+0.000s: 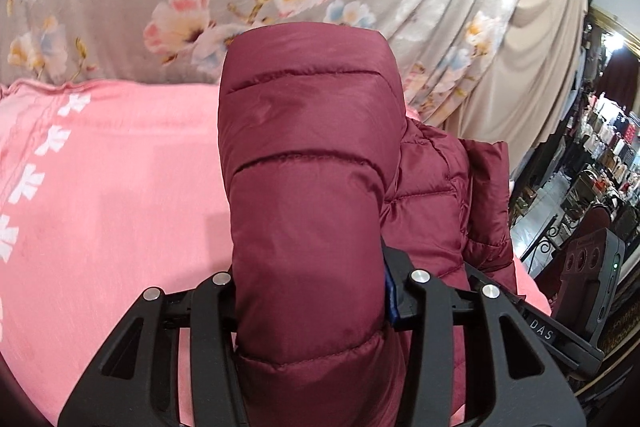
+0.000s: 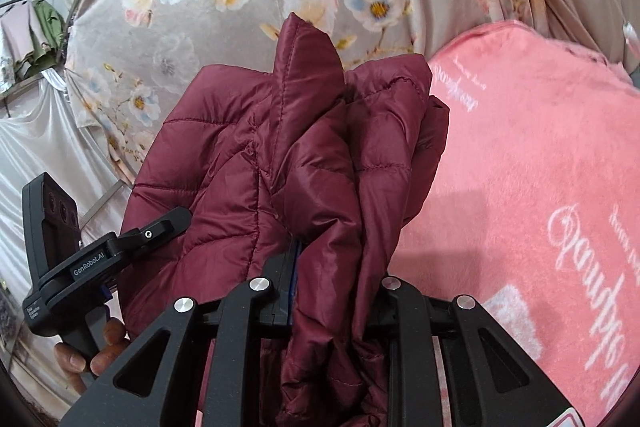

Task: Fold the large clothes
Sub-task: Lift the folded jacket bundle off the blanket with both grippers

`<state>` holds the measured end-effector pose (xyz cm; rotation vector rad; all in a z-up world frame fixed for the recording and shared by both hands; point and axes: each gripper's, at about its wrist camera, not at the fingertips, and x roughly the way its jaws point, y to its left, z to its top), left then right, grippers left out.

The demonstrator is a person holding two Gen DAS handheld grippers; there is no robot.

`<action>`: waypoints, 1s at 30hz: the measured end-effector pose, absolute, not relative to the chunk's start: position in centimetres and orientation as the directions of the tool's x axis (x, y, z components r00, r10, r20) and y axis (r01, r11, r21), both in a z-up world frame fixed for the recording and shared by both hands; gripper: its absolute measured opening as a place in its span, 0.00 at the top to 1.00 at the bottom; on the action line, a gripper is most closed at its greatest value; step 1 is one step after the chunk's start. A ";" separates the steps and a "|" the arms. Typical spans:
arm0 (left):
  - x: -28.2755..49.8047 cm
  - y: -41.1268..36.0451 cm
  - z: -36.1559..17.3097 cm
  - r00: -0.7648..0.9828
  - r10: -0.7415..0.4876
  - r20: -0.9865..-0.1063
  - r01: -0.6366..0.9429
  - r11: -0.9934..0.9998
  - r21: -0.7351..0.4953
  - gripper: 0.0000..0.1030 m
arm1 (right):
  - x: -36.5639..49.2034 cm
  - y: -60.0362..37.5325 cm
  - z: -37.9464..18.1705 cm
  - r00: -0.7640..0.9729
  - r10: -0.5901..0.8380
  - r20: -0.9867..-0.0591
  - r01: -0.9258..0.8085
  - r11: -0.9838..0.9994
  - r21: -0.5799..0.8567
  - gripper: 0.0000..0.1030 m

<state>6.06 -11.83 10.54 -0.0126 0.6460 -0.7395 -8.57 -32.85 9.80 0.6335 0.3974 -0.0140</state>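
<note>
Clamping puffy quilted maroon jacket (image 1: 312, 187) w/ both grippers, left (image 1: 316, 291) & right (image 2: 324, 291) fingers pinched glossy folds above fuzzy pink blanket (image 1: 120, 179).

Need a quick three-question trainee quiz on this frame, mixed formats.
1. True or false: the left gripper is shut on the maroon jacket.
2. The pink blanket lies: A) over the jacket B) under the jacket C) rolled in a corner.
3. Fill in: the right gripper is shut on the ____.

Key: 1 true; 2 B; 3 jacket.
</note>
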 end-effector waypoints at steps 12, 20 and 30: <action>0.8 -9.7 19.4 0.619 -0.728 -0.294 0.727 0.673 -0.135 0.58 | -12.5 -30.6 19.2 0.991 0.050 -0.124 0.014 0.881 0.473 0.80; -1.2 -5.7 24.3 0.646 -0.754 -0.121 0.752 0.655 -0.067 0.58 | -13.0 -27.2 24.9 0.995 0.097 0.028 -0.100 0.920 0.379 0.80; -2.1 1.4 28.5 0.690 -0.718 0.091 0.722 0.692 -0.014 0.57 | -9.4 -21.1 29.2 0.971 0.209 0.117 -0.235 0.931 0.281 0.79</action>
